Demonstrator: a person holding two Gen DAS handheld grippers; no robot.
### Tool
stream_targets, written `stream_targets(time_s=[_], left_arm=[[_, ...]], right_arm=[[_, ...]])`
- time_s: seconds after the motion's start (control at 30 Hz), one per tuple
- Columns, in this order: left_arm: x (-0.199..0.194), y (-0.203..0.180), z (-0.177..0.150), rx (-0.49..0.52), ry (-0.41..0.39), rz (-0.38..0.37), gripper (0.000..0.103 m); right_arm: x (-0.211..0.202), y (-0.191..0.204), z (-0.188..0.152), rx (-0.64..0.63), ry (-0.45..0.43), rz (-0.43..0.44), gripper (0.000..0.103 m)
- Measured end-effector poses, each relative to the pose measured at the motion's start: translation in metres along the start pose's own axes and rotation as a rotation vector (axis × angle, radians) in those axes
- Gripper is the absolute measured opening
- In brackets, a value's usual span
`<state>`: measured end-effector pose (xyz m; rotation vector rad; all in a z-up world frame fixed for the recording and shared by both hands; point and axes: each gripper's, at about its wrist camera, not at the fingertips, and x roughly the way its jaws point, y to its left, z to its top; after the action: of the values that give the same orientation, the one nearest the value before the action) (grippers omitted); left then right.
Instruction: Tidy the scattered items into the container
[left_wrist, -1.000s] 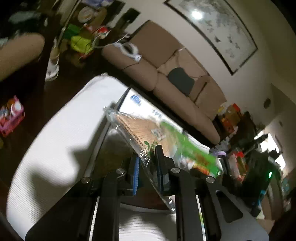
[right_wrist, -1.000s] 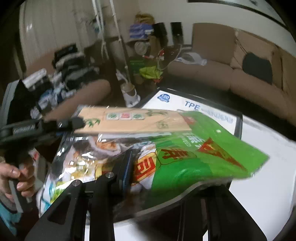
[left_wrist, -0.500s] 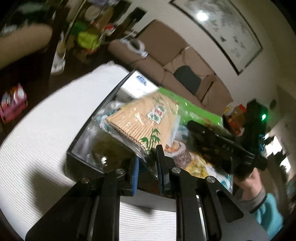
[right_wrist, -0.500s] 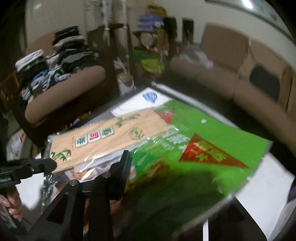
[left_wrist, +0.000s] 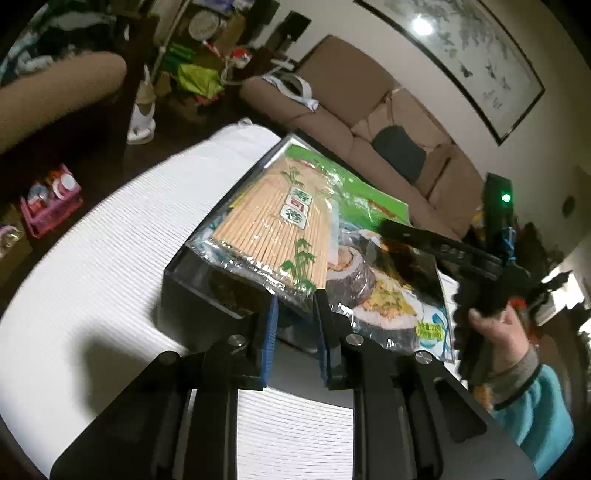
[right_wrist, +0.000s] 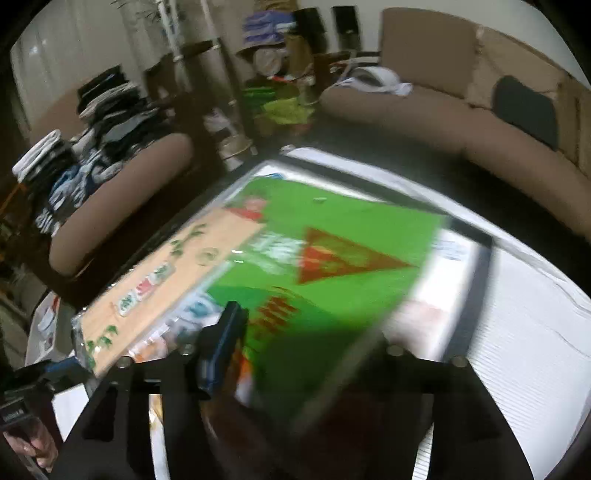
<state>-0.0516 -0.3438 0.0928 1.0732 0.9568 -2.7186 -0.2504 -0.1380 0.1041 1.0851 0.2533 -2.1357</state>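
A clear-wrapped sushi kit packet, with a bamboo mat on top and green print, lies across the black-rimmed container on the white ribbed table. My left gripper is open, its blue-padded fingers either side of the packet's near corner. My right gripper holds the packet's right edge. In the right wrist view the packet fills the frame, tilted over the container's rim; only the left finger shows and the gripper is shut on it.
A white ribbed mat covers the table. A brown sofa stands behind it, and a brown armchair with stacked clothes is to the left. A pink basket sits on the dark floor.
The packet has come down from mid-air to lie flat over the container. My left gripper has opened, releasing the corner. The right gripper still holds the packet.
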Motion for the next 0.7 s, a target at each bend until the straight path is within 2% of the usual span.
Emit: stream_targets(time_s=[0.07, 0.13, 0.23, 0.37, 0.43, 0.5, 0.53, 0.57, 0.63, 0.7], left_arm=[[-0.009, -0.003, -0.003, -0.019, -0.029, 0.025, 0.018], [-0.019, -0.004, -0.004, -0.058, -0.049, 0.034, 0.018], [-0.033, -0.005, -0.008, -0.117, -0.083, -0.004, 0.018], [-0.025, -0.020, -0.015, -0.107, -0.077, -0.051, 0.018], [-0.015, -0.030, -0.022, -0.057, -0.049, -0.055, 0.019], [-0.007, -0.044, -0.027, 0.005, -0.006, -0.047, 0.026], [-0.005, -0.052, -0.028, 0.037, -0.002, -0.047, 0.035], [-0.006, -0.059, -0.029, 0.072, -0.012, -0.035, 0.049], [-0.012, -0.073, -0.035, 0.156, -0.052, 0.022, 0.068], [-0.018, -0.085, -0.040, 0.224, -0.090, 0.091, 0.076]], right_arm=[[-0.016, -0.016, -0.007, 0.033, -0.007, -0.007, 0.068], [-0.035, -0.031, -0.016, 0.082, -0.015, 0.007, 0.068], [-0.065, -0.043, -0.031, 0.143, -0.059, 0.049, 0.068], [-0.087, -0.028, -0.043, 0.164, -0.069, 0.165, 0.069], [-0.090, -0.014, -0.050, 0.145, -0.049, 0.171, 0.069], [-0.092, 0.001, -0.057, 0.115, -0.052, 0.171, 0.069], [-0.093, 0.007, -0.061, 0.102, -0.057, 0.167, 0.070], [-0.093, 0.012, -0.065, 0.094, -0.061, 0.155, 0.075], [-0.094, 0.019, -0.071, 0.085, -0.071, 0.129, 0.084], [-0.093, 0.023, -0.077, 0.078, -0.077, 0.100, 0.085]])
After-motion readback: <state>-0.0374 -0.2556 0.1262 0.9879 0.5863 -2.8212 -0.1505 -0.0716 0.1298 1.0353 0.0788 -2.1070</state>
